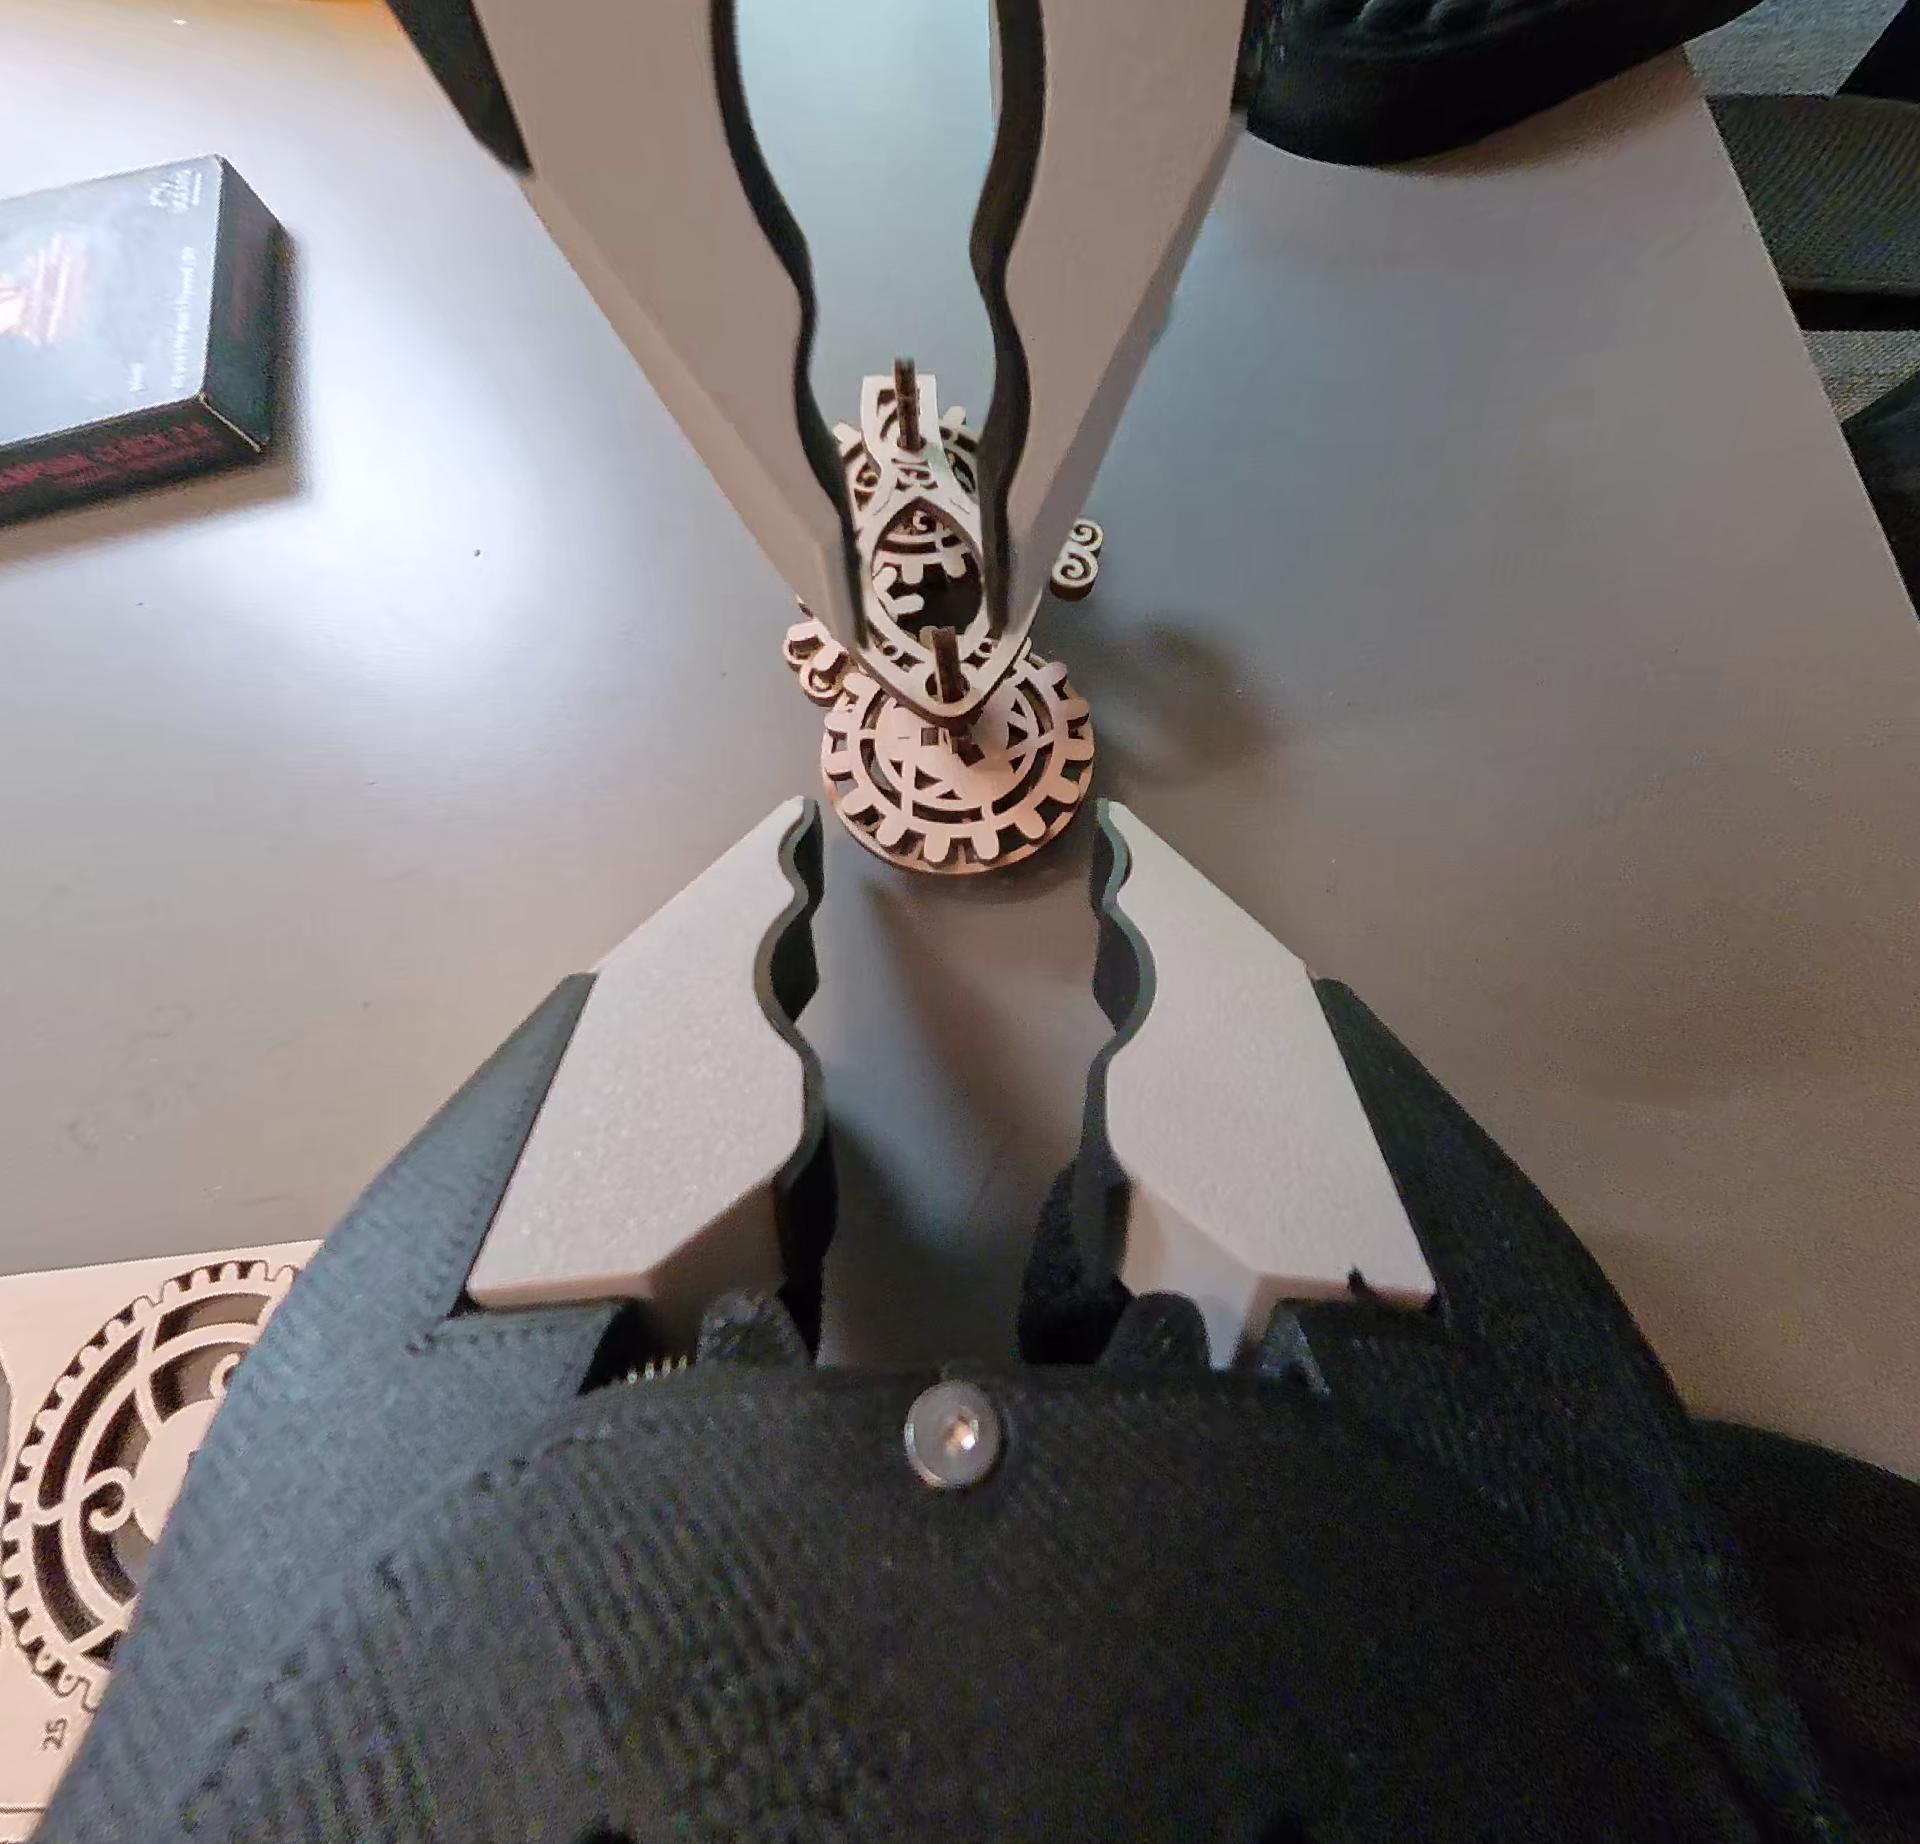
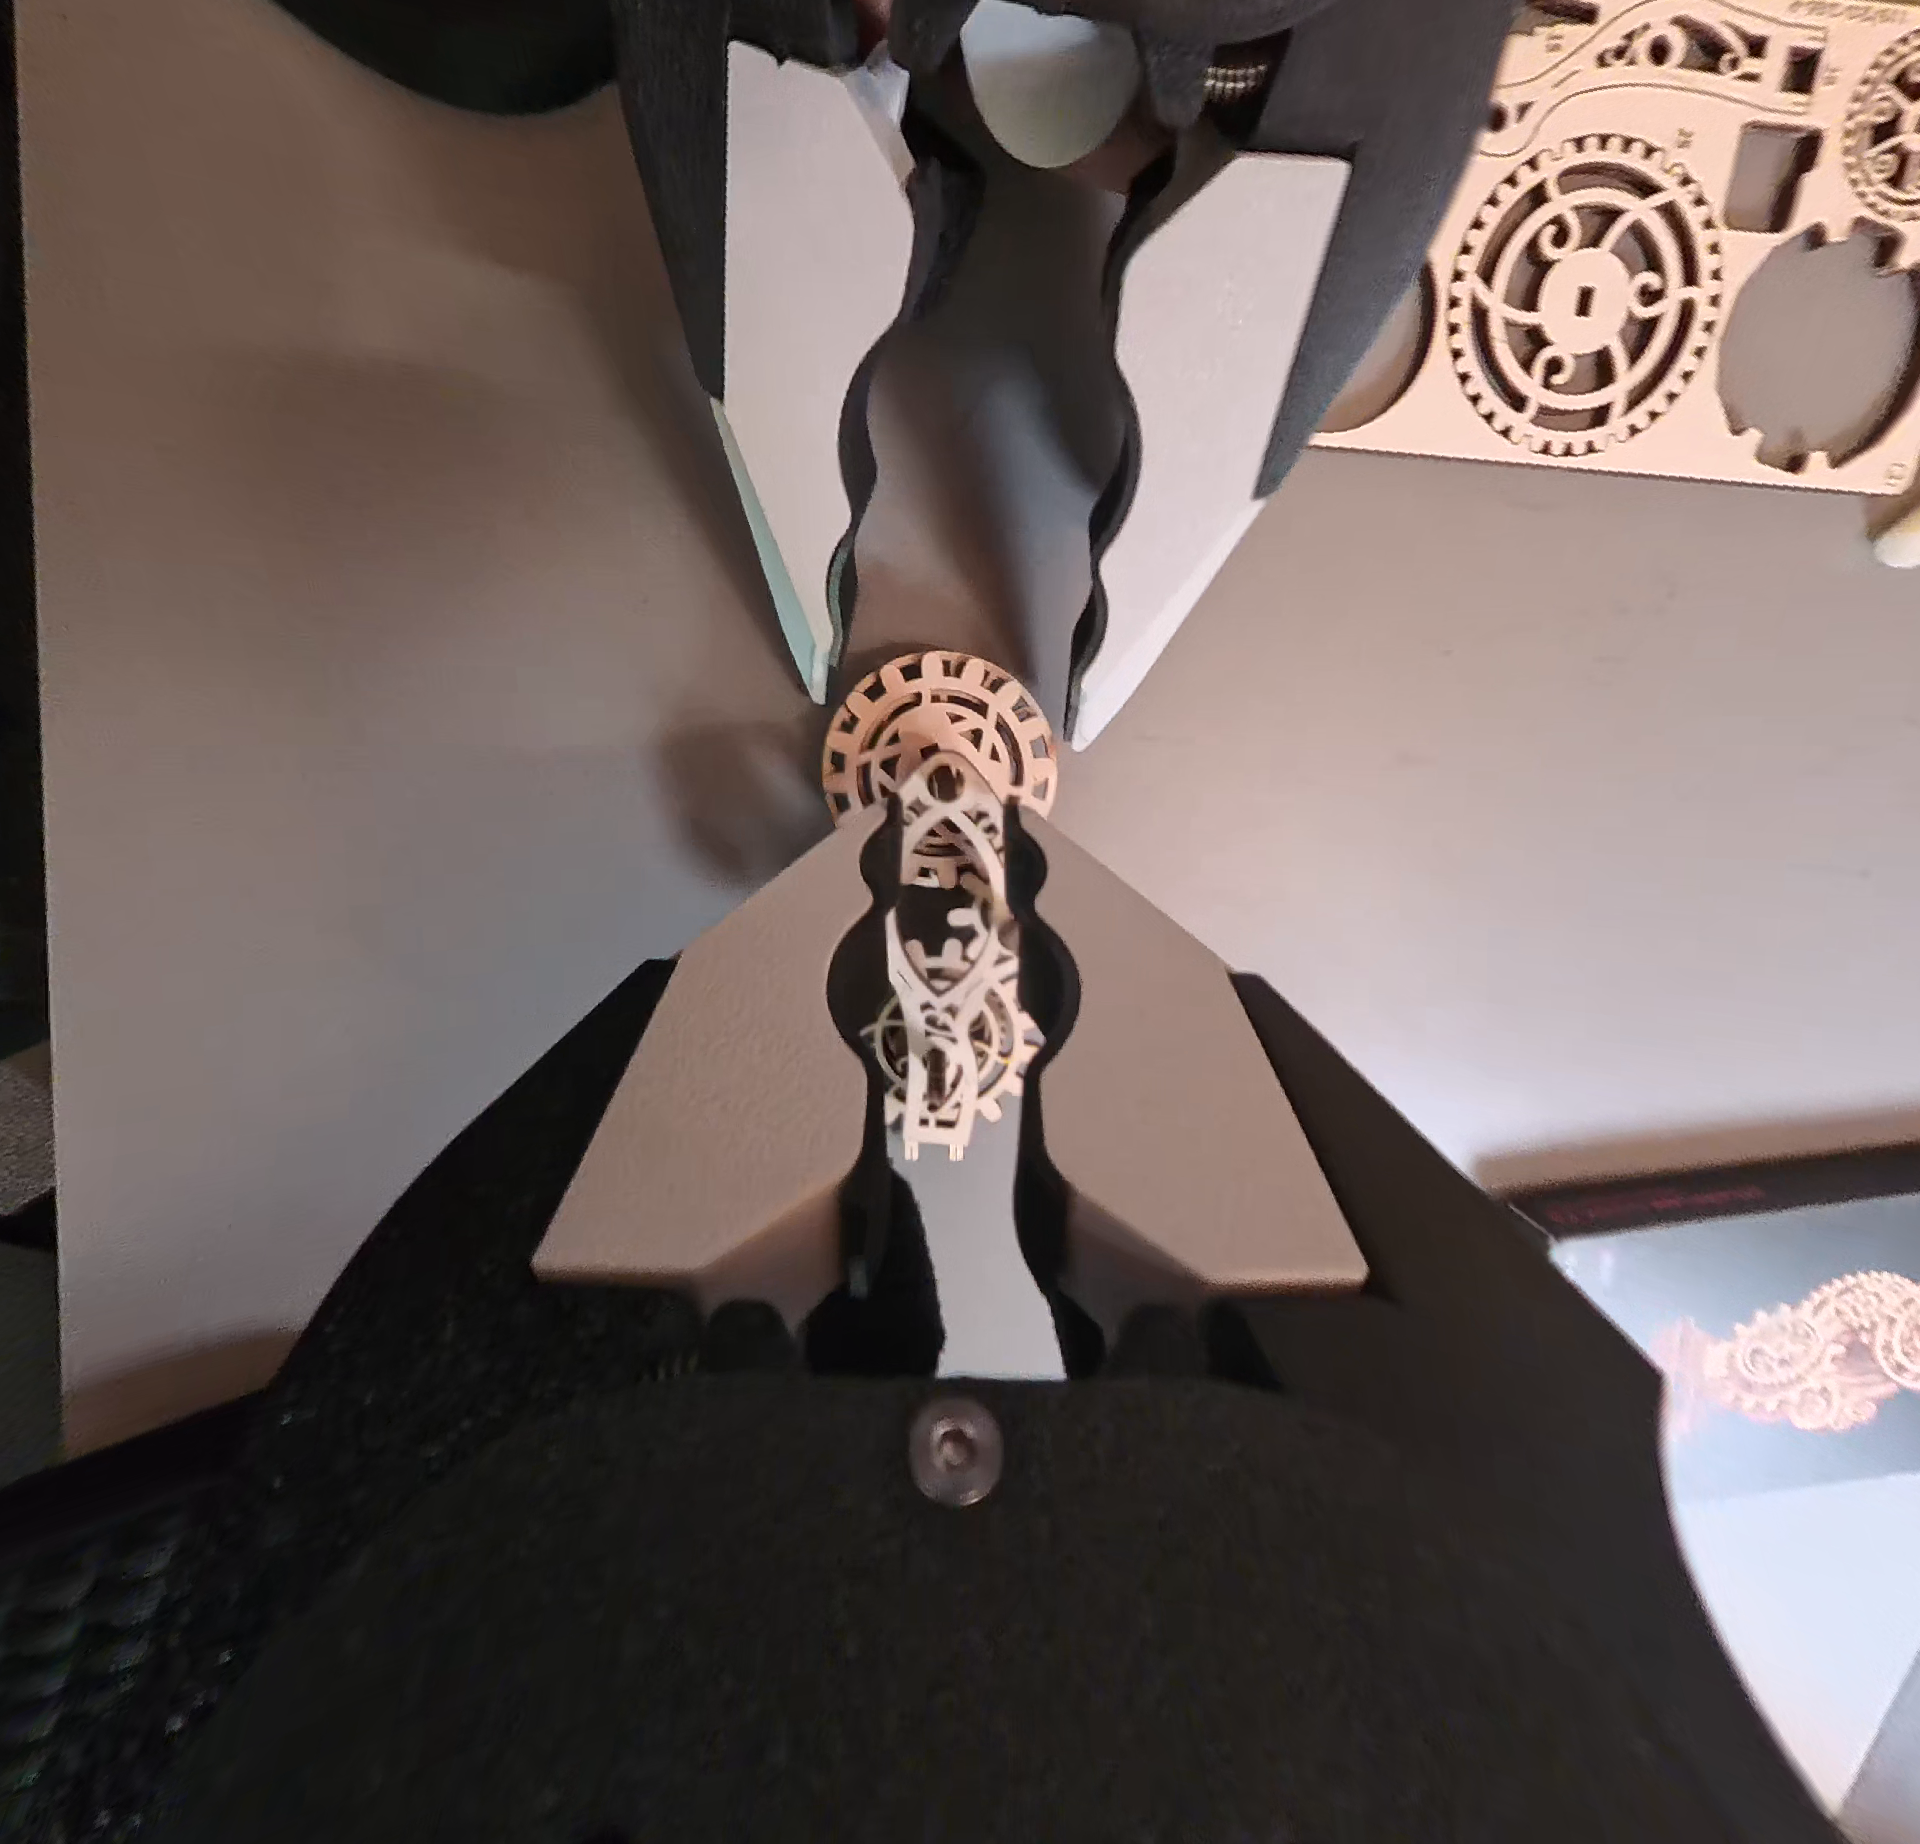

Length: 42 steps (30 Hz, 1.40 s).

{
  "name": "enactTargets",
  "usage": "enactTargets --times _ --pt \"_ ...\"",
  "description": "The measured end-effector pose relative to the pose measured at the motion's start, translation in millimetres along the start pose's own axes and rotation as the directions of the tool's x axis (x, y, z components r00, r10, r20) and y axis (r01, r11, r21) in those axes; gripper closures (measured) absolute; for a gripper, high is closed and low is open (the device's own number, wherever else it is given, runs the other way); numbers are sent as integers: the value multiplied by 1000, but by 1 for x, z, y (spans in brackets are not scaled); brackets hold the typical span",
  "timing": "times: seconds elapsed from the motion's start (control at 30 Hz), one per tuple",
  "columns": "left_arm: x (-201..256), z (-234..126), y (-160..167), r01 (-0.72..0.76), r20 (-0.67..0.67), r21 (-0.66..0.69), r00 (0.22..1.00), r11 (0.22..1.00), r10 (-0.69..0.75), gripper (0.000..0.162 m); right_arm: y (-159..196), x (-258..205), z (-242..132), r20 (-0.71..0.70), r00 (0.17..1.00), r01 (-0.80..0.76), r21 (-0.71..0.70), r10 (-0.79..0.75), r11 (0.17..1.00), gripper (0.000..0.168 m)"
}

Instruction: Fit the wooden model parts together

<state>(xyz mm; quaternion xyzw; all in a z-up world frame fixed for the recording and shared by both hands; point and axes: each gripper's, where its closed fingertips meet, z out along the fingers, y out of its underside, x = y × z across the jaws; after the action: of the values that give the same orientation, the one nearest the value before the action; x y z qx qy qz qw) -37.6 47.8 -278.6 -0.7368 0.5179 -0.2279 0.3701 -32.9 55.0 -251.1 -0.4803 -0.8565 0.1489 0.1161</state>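
I'm clamping the frame [image 2: 940, 973] with the right gripper [image 2: 951, 828]; its long axis is running along my fingers, toward the gear [image 1: 956, 766] at frame centre. Left gripper [image 1: 951, 838] is gaping wide, empty, gear sitting just past its tips, so it's nearer.

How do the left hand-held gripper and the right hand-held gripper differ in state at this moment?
The left hand-held gripper is open and holds nothing, while the right hand-held gripper is shut on the pale wooden openwork frame piece. The left one stops just short of the round wooden gear; the right one reaches over the model. Both have grey fingers with wavy black pads.
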Motion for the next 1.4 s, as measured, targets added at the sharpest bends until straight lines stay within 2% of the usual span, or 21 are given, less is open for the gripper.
enactTargets --times 0.2,0.57,0.77,0.9,1.1,1.2,1.4 --pt "1 1 1 -5 -3 -5 1000 1000 5 116 -4 -2 6 3 1000 30 -10 -30 1000 158" --pt "-1 0 0 -5 5 3 1000 1000 5 116 -4 -1 11 -7 999 49 -37 -49 998 155" --pt "-2 -2 -2 2 8 18 1000 1000 -2 110 5 0 -12 0 1000 -15 -1 15 1000 141" --pt "-2 -2 -3 0 8 27 1000 1000 0 105 25 2 -28 -14 998 -62 -14 62 998 135" --pt "-2 1 -2 -13 16 8 1000 1000 13 103 32 -3 -12 -21 998 -62 -31 61 998 133" --pt "-2 1 -2 -13 17 8 1000 1000 13 106 36 -3 -3 -24 999 -50 -69 48 996 133" --pt "0 2 -1 -33 15 -4 999 999 33 112 35 -3 2 0 997 -73 -58 73 996 137"
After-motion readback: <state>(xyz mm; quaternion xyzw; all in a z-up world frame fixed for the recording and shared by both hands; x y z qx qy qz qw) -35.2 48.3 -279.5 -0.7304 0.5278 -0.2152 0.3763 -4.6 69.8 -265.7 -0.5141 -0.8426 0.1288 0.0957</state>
